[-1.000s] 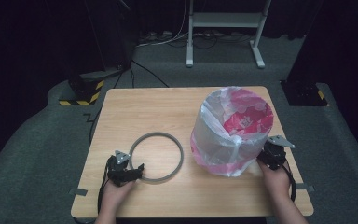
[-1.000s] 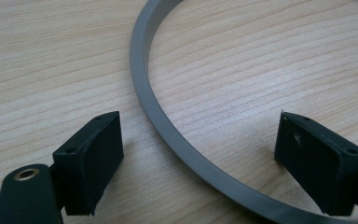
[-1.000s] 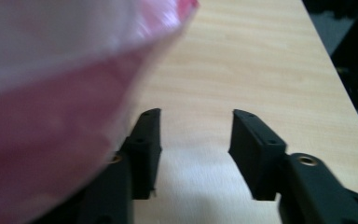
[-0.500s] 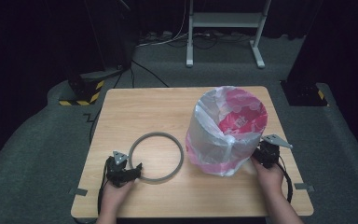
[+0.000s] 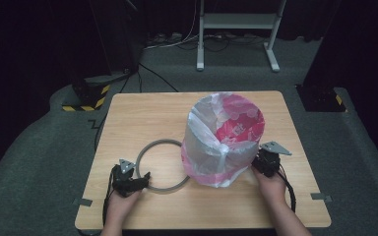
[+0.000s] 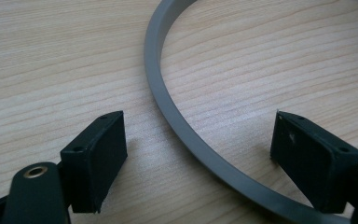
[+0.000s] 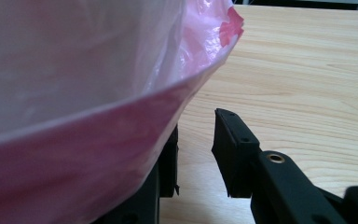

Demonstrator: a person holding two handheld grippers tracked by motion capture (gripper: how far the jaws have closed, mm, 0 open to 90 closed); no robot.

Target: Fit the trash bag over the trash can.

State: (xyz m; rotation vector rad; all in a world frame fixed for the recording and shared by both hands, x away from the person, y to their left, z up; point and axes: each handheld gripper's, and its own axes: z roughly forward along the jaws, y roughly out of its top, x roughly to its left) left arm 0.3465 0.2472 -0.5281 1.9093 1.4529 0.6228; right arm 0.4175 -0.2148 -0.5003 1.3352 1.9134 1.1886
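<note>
Bin w/ pink bag [image 5: 224,140] shifted left on wood table [image 5: 142,113]; dark room.

A pink-and-white bag [image 5: 225,140] stands on the table [image 5: 142,113]. Left of the bag lies a grey ring [image 5: 163,165]; the right gripper [image 5: 259,162] seemingly touches the bag's right side.

Right gripper [image 5: 259,162] slid along the table toward the ring [image 5: 163,164], pushing the bag [image 5: 224,140] closer to it; jaws have just been closing (a gap shows between them, bag edge draped over one).
</note>
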